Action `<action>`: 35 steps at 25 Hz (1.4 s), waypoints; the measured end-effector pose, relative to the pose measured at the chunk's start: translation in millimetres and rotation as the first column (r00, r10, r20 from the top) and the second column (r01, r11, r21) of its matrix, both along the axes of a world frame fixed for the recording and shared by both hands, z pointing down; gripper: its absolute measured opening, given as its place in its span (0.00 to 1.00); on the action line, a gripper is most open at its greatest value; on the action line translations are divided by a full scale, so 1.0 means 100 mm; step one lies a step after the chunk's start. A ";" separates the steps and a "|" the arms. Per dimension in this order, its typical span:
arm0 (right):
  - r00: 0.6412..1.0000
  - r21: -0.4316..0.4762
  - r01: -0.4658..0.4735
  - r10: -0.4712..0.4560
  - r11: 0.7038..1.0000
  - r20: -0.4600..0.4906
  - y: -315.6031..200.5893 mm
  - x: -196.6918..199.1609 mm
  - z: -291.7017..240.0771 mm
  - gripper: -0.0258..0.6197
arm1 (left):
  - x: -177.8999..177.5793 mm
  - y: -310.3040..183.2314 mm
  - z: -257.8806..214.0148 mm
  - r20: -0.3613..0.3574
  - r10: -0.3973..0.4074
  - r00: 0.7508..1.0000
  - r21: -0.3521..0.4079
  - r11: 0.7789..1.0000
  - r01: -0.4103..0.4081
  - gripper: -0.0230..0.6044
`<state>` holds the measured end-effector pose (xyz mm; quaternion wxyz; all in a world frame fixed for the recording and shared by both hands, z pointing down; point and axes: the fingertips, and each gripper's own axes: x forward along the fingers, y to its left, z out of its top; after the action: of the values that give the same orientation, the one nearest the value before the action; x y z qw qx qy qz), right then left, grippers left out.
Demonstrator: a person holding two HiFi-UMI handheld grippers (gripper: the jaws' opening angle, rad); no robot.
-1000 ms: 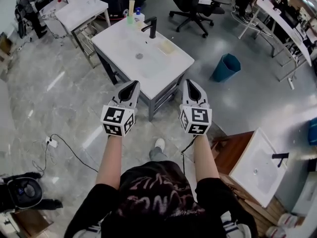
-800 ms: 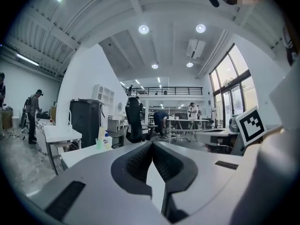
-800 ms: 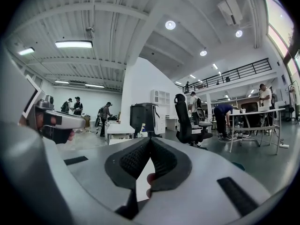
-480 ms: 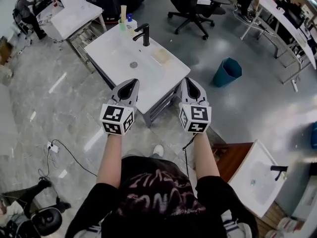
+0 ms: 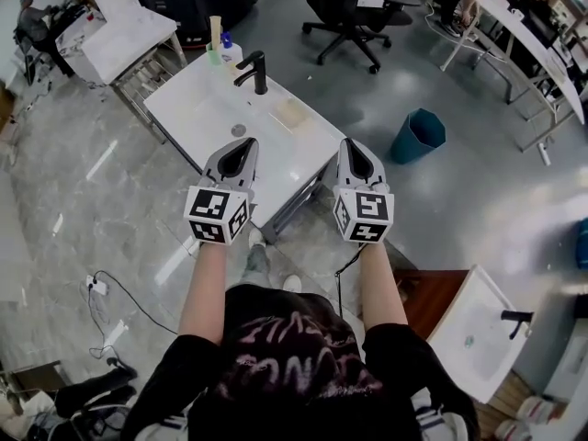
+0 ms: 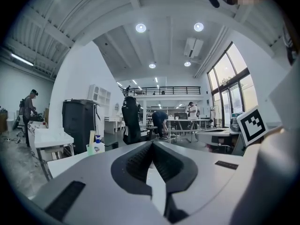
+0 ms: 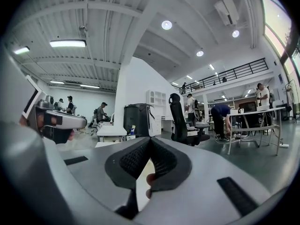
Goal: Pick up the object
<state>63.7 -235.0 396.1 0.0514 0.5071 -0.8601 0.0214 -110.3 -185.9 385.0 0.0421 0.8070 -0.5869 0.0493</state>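
Note:
A white sink counter (image 5: 197, 108) stands ahead of me with a black faucet (image 5: 255, 70) at its back. Beside the faucet are a green cup (image 5: 213, 53) holding a pale stick and a blue-capped bottle (image 5: 228, 50). A beige pad (image 5: 292, 115) lies on the counter's right side. My left gripper (image 5: 243, 145) hangs over the counter's front part, shut and empty, its tips meeting in the left gripper view (image 6: 151, 143). My right gripper (image 5: 352, 145) hovers off the counter's right front corner, also shut with nothing in it (image 7: 150, 139).
A teal bin (image 5: 418, 134) stands on the floor to the right. A black office chair (image 5: 340, 7) is behind the counter and a white table (image 5: 124, 30) is at its left. Another sink top (image 5: 478, 329) lies at lower right. A cable and power strip (image 5: 96, 288) lie at left.
I have stepped nearer: the sink counter has slid toward the grippers, so the left gripper's tips now hang over it. Both grippers stay shut and level.

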 end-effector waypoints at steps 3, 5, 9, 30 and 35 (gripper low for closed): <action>1.000 0.007 -0.013 0.013 1.000 -0.010 -0.20 -0.03 -0.01 0.06 | -0.08 -0.25 0.02 -0.004 0.004 1.000 0.001 1.000 -0.004 0.06; 1.000 0.014 -0.017 0.017 1.000 -0.017 -0.34 -0.07 -0.02 0.06 | -0.14 -0.43 0.05 -0.001 0.006 1.000 -0.004 1.000 -0.006 0.06; 1.000 0.019 -0.022 0.023 1.000 -0.018 -0.58 -0.14 -0.02 0.06 | -0.25 -0.72 0.09 -0.006 0.009 1.000 -0.013 1.000 -0.009 0.06; 0.996 -0.055 -0.088 0.088 0.995 -0.010 -1.28 -0.33 0.35 0.06 | -0.24 -1.60 0.68 -0.004 0.124 0.992 -0.123 0.985 -0.123 0.06; 0.994 -0.060 -0.109 0.108 0.992 -0.016 -1.34 -0.27 0.40 0.06 | -0.09 -1.72 0.98 0.027 0.195 0.980 -0.198 0.962 -0.186 0.06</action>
<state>36.4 -369.2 435.7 0.0708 0.5515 -0.8298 0.0471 -119.8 -357.6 482.7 0.1022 0.8504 -0.4998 0.1290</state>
